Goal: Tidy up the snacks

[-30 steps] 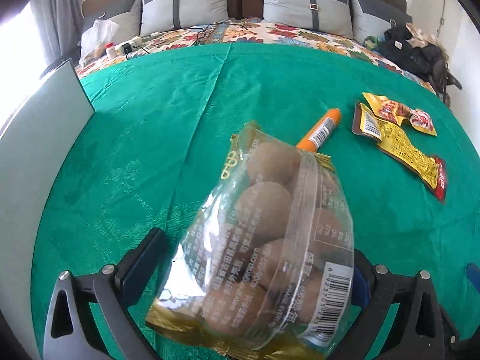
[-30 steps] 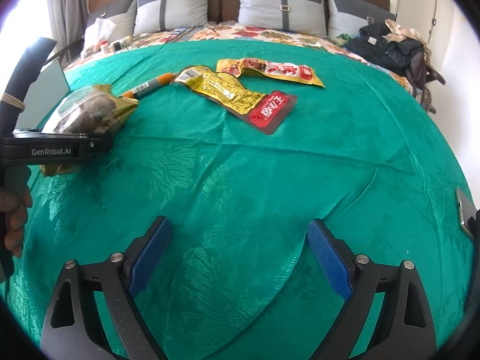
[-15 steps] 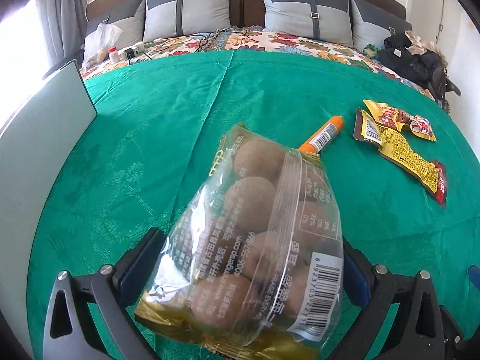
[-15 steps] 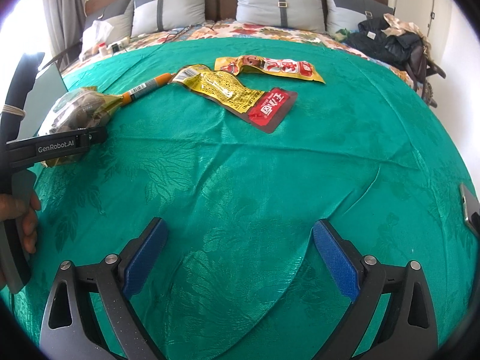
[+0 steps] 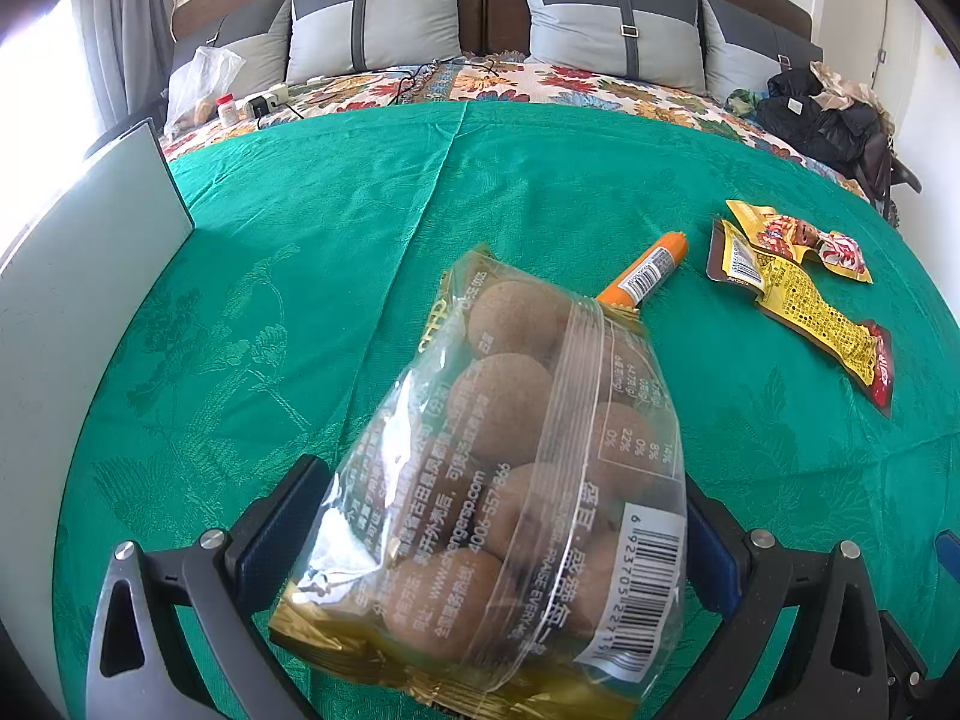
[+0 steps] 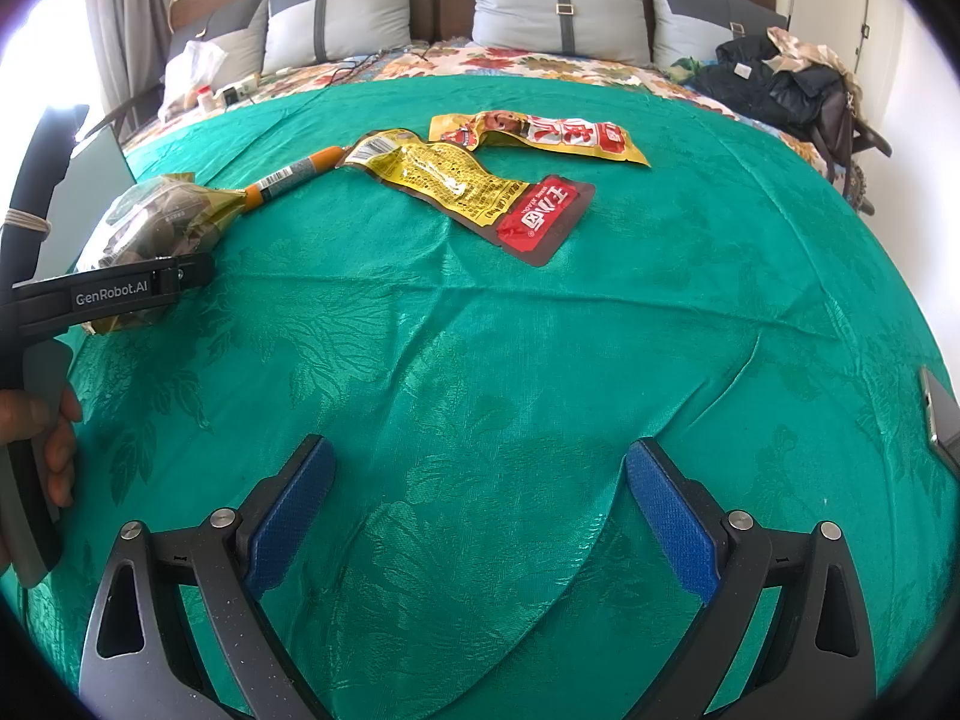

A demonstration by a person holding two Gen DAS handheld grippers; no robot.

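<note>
My left gripper is shut on a clear bag of brown eggs and holds it just above the green cloth; the bag also shows in the right wrist view with the left gripper's side across it. An orange sausage stick lies beyond the bag and shows in the right wrist view. A yellow-and-red snack packet and a second yellow packet lie to the right. My right gripper is open and empty over bare cloth.
A grey-white panel stands along the left edge of the green cloth. Pillows, a plastic bag with small bottles and dark clothes lie at the far side. A phone lies at the right edge.
My left gripper has drawn back and lowered slightly with the egg bag, and the bag has tilted a little. My right gripper has shifted slightly back; its jaws stay open.
</note>
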